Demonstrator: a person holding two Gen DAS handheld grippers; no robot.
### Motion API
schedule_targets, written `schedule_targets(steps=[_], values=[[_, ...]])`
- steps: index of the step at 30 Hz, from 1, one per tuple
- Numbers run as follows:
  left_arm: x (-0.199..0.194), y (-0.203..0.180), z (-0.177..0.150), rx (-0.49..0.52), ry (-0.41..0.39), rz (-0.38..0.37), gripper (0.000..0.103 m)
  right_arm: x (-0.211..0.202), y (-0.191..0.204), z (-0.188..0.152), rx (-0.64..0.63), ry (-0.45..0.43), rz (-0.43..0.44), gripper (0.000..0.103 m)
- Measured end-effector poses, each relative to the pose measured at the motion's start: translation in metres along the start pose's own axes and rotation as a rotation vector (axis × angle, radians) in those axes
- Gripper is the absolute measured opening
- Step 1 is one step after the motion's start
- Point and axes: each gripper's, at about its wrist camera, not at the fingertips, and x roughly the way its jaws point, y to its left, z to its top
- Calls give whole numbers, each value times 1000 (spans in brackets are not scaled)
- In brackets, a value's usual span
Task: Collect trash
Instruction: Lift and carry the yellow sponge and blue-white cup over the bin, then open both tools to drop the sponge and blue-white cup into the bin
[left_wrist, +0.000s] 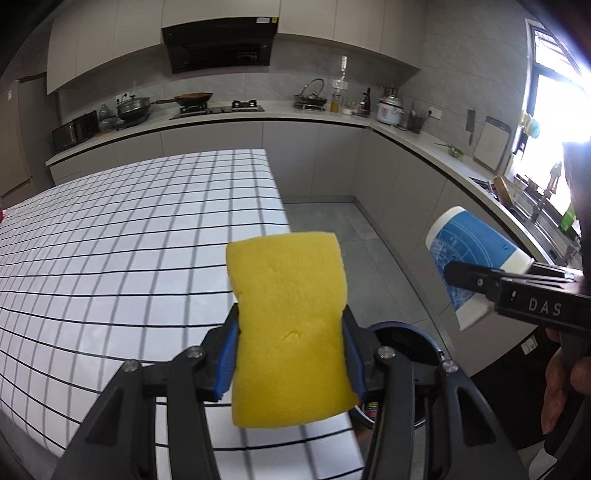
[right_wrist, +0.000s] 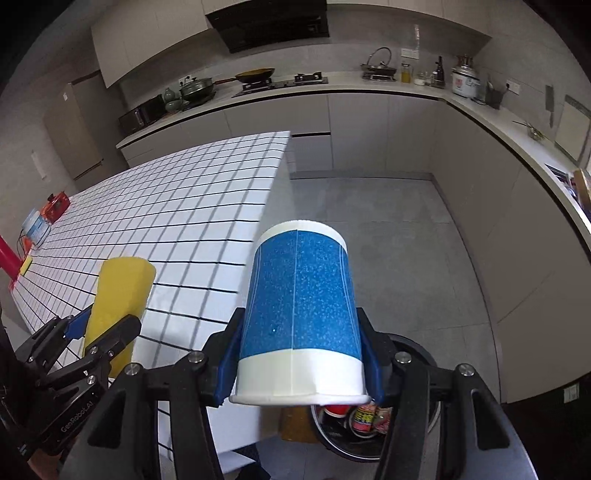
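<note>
My left gripper (left_wrist: 290, 339) is shut on a yellow sponge (left_wrist: 288, 325), its blue pads pressing both long sides, over the near right corner of the checked table (left_wrist: 110, 258). My right gripper (right_wrist: 299, 354) is shut on a blue and white paper cup (right_wrist: 301, 314), held with its rim toward the camera. Below both sits a round dark trash bin (right_wrist: 417, 417) on the floor, with a can and wrappers inside. In the left wrist view the cup (left_wrist: 469, 251) and right gripper (left_wrist: 480, 280) show at the right. The sponge (right_wrist: 118, 295) and left gripper (right_wrist: 99, 328) appear at the left of the right wrist view.
A white tablecloth with a black grid covers the table; at its far left lie a red object (right_wrist: 55, 206), a small packet (right_wrist: 35, 225) and a red cylinder (right_wrist: 9, 254). Grey floor (right_wrist: 399, 229) lies to the right. Kitchen counters with pots, a stove and a rice cooker (right_wrist: 465, 83) run behind.
</note>
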Motion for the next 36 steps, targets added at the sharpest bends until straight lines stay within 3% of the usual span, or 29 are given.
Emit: schedule_targets(steps=[12, 20, 23, 25, 36], values=[[35, -85, -28, 67, 57, -94, 50, 12, -94, -56, 83, 78, -80, 58], [67, -109, -49, 74, 103, -78, 50, 75, -136, -90, 109, 182, -67, 59], [79, -114, -55, 71, 111, -61, 50, 103, -147, -98, 120, 215, -27, 66], [88, -116, -60, 61, 125, -55, 50, 121, -154, -100, 128, 255, -56, 71], [117, -155, -100, 43, 193, -47, 51, 90, -194, -104, 194, 161, -107, 72]])
